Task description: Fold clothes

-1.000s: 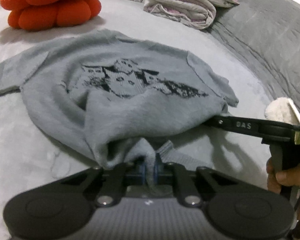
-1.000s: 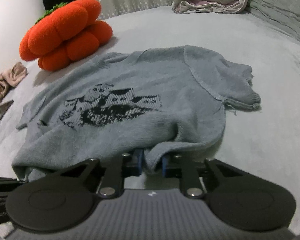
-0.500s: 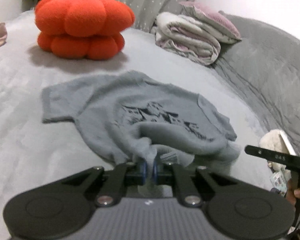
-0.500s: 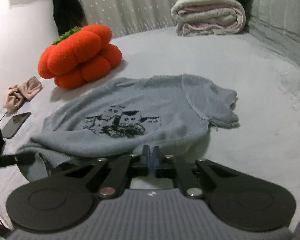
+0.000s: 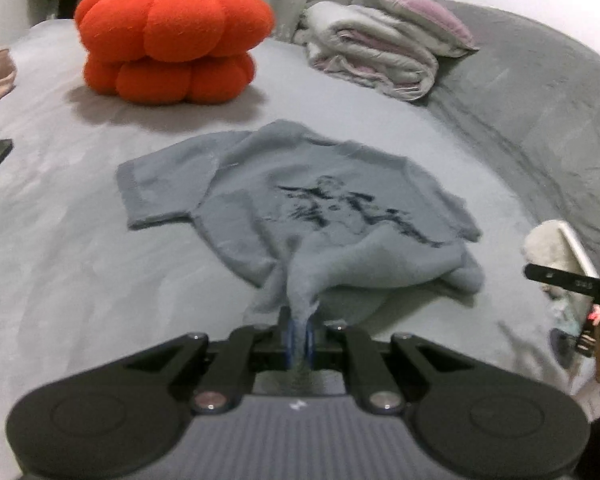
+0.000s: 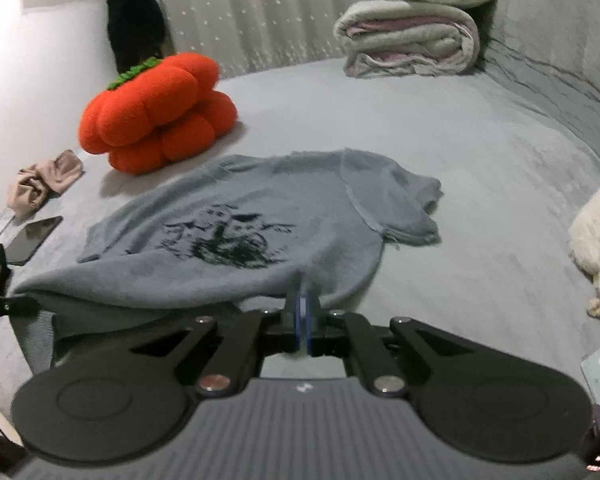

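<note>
Sweater point(image 5: 300, 200) lies on the grey bed point(image 5: 80, 280), hem raised. Left gripper point(image 5: 299, 334) jaws are pinched tight on a hem corner; right gripper point(image 6: 302, 320) jaws are closed, apparently empty, hem just beyond them. Best regrip right before carrying both corners evenly toward the collar

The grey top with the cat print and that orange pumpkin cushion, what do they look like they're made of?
Grey top: apparently a soft knit, matte and slightly fuzzy, with ribbed sleeve cuffs; it drapes limply from the left gripper. Exact fibre can't be told.
Orange pumpkin cushion: plush, fleecy fabric over soft stuffing, judging by its matte nap and puffy lobes.
</note>
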Available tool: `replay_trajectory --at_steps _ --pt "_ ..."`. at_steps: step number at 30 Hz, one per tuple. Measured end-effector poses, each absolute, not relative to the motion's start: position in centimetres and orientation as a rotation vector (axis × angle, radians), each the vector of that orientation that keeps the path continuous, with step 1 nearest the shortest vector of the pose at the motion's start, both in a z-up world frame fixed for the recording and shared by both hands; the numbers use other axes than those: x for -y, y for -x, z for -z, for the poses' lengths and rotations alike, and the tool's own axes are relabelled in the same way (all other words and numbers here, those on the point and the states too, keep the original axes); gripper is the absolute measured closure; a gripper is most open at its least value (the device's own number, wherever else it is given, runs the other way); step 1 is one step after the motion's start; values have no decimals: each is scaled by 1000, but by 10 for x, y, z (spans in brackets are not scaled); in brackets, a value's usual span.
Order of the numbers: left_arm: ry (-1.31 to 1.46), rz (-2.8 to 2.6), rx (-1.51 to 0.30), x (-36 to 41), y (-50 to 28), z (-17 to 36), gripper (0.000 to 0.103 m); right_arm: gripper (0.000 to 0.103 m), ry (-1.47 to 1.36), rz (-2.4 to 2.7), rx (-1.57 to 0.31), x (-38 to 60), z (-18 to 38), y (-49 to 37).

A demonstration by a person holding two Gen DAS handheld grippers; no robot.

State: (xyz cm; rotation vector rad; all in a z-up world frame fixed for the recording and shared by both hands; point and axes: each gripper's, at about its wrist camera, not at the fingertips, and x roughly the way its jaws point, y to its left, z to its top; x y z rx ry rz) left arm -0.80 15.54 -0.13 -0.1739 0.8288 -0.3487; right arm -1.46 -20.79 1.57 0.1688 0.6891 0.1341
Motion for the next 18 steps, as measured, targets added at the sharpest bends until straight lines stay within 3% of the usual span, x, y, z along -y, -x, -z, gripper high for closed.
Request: replay_trajectory --at_steps 12,14,18 --pt "199 192 -782 -156 -37 15 96 99 -216 -96 -746 212 10 -20" --pt "216 167 -780 -154 -46 18 96 92 -219 -101 -749 208 12 -24" --pt "241 131 -779 -150 -59 24 94 90 -205 -126 -770 196 11 -30"
